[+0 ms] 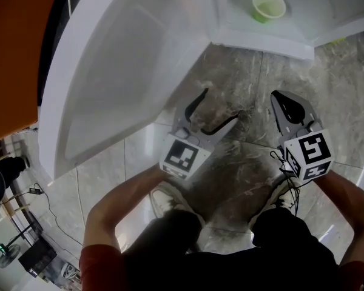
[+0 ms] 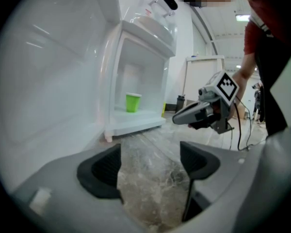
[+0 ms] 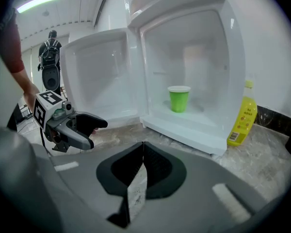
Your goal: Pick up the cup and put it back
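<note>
Smooth, tapered green cup (image 1: 268,5) upright on the glossy white floor of a small open fridge (image 1: 261,41), near the middle of its compartment, touching neither wall nor gripper. Hard white plastic all round it; door (image 1: 109,83) swung wide to the left, inner face shallowly moulded. Just outside the fridge's right edge, a slim yellow bottle (image 3: 242,118) on the grey veined stone floor (image 1: 242,83), polished and scuffed. Left gripper (image 1: 220,106) held low over that floor just beside the door's edge, angled toward the fridge, grey body with dark ribbed pads, jaws spread wide with only floor between them. Right gripper (image 1: 279,99) about level with it, well apart to the right, pointed at the fridge opening, jaws pressed together pad to pad, nothing caught between. Marker cube at the back of each gripper, held from behind by bare forearms (image 1: 118,202) bent in from red sleeves (image 1: 100,268). Open stone floor between the gripper tips and the fridge sill; a wide gap from either gripper to the cup; room in the compartment above and on both sides of the cup.
</note>
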`<state>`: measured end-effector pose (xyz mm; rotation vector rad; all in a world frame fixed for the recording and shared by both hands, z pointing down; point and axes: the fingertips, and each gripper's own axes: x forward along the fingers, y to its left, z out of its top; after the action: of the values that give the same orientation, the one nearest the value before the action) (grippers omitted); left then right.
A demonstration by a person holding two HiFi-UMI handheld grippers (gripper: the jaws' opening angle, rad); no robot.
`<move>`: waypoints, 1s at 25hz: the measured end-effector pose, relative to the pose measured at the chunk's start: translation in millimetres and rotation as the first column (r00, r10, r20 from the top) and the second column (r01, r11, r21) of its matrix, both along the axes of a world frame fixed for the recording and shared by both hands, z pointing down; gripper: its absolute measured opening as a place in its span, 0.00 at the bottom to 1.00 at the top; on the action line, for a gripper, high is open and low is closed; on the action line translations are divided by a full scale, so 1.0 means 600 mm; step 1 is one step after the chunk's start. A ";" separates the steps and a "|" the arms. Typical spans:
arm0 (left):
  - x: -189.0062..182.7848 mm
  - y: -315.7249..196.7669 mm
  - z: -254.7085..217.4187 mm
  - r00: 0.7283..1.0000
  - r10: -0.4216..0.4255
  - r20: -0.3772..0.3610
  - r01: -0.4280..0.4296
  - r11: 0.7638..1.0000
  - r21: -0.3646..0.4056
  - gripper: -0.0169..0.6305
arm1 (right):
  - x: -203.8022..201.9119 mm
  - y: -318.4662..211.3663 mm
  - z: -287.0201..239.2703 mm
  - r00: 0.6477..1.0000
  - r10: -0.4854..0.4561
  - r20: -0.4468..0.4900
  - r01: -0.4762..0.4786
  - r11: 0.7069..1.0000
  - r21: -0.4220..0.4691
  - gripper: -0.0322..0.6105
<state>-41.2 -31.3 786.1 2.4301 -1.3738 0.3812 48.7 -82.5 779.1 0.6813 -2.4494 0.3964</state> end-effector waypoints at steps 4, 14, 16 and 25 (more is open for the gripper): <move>0.008 0.002 -0.002 1.000 0.004 0.004 -0.004 1.000 -0.003 0.61 | 0.005 0.001 -0.001 1.000 0.000 0.007 0.000 1.000 -0.008 0.05; 0.016 -0.002 -0.010 1.000 0.002 0.002 -0.003 1.000 0.012 0.48 | 0.021 -0.004 0.002 1.000 0.016 -0.002 -0.016 1.000 0.003 0.05; 0.014 -0.005 -0.013 1.000 -0.005 -0.004 0.005 1.000 0.016 0.42 | 0.020 -0.002 0.002 1.000 0.013 -0.001 -0.013 1.000 -0.001 0.05; 0.006 -0.014 -0.024 0.999 -0.033 -0.003 0.033 0.999 0.038 0.13 | 0.021 0.000 0.003 1.000 0.011 0.000 -0.011 1.000 -0.006 0.05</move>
<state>-37.7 -39.8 771.5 2.4344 -1.4309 0.3470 61.5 -82.6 780.8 0.6922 -2.4448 0.4074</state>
